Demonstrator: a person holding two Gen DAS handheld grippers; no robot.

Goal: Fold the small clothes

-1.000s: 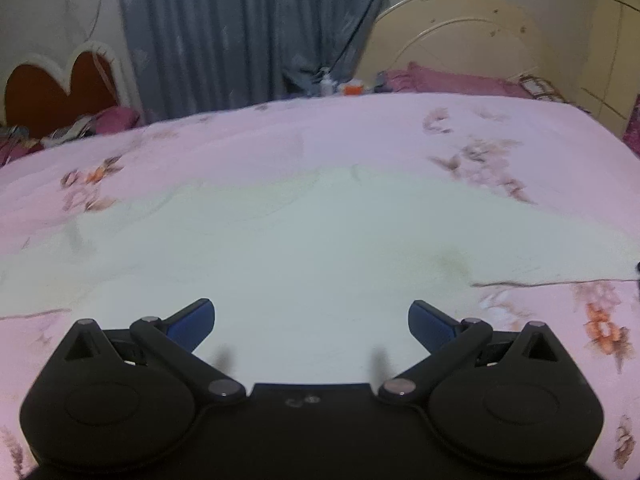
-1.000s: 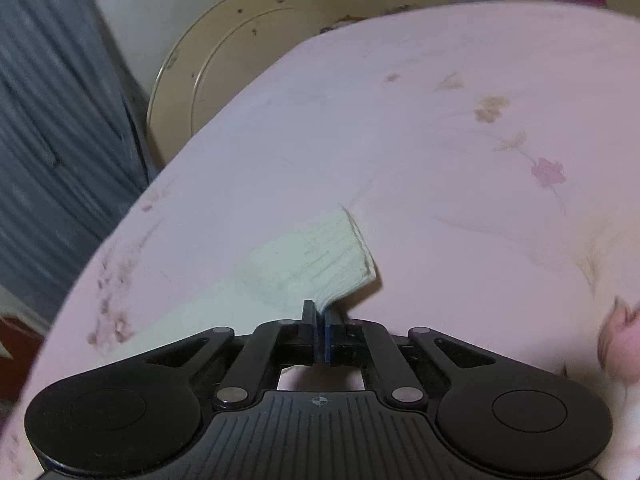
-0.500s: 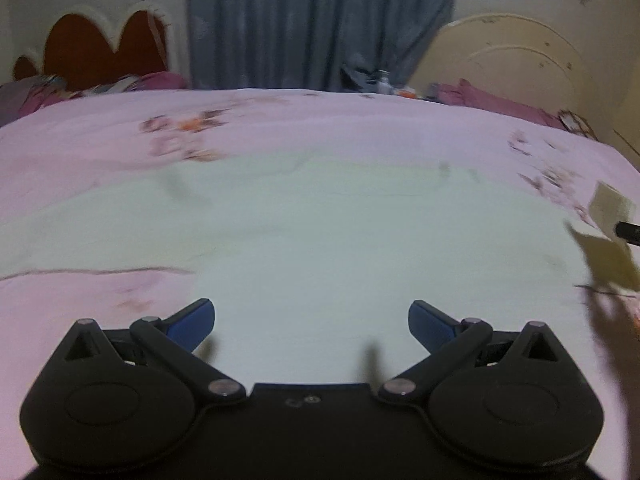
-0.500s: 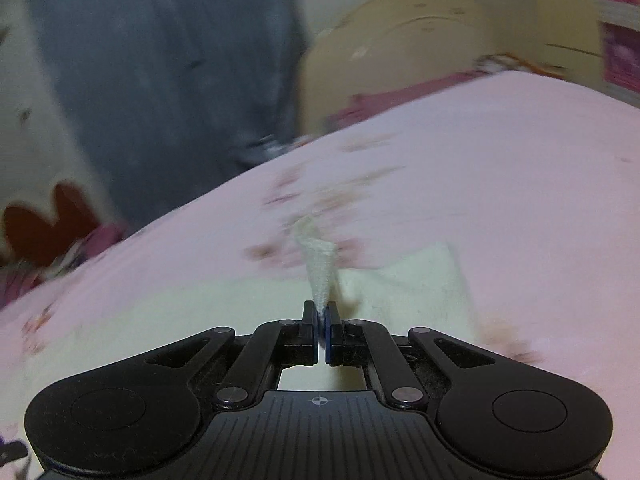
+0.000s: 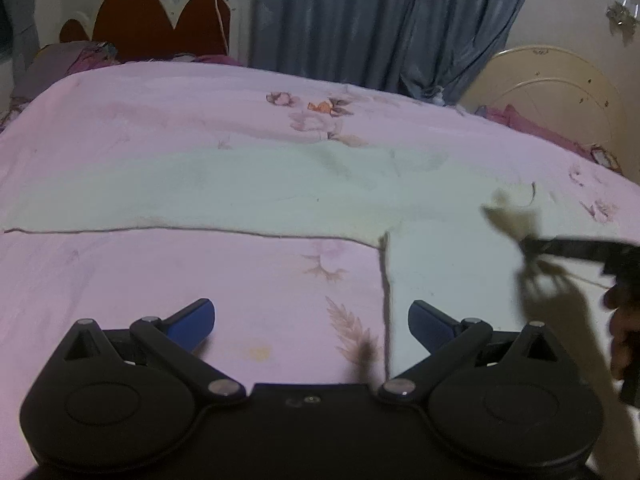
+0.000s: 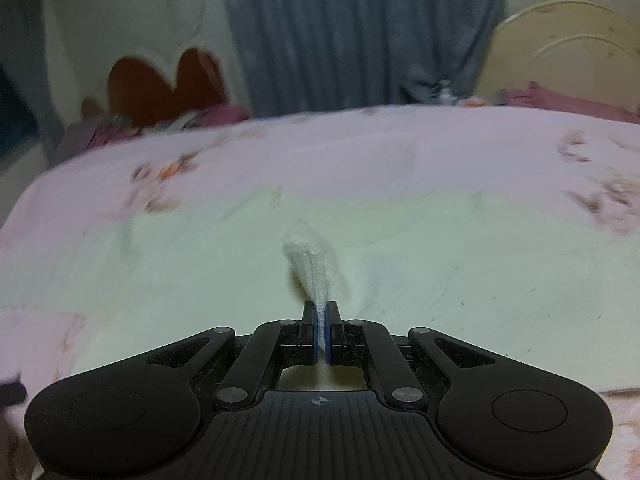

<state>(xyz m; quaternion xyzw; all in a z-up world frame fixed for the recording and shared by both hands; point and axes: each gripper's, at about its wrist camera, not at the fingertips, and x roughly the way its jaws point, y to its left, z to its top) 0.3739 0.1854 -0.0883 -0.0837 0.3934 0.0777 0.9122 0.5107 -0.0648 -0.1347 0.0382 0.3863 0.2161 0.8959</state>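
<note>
A pale cream garment [image 5: 248,192] lies spread flat on the pink floral bedspread [image 5: 160,276]; it also fills the middle of the right wrist view [image 6: 440,248]. My left gripper [image 5: 311,322] is open and empty, low over the bedspread beside the garment's vertical hem edge [image 5: 386,300]. My right gripper [image 6: 322,316] is shut on a ribbed sleeve cuff [image 6: 318,264] of the garment and holds it lifted above the cloth. It shows blurred at the right of the left wrist view [image 5: 528,246] with the cuff in it.
A red scalloped headboard [image 5: 148,20] and grey-blue curtains [image 5: 380,20] stand behind the bed. A cream round headboard [image 5: 552,80] and magenta pillows [image 5: 536,124] are at the far right. The bed's left edge [image 5: 24,120] drops off near a pile of clothes.
My right gripper has swung the held cuff leftwards over the spread garment. My left gripper has shifted left, so the garment's hem corner now lies in front of it.
</note>
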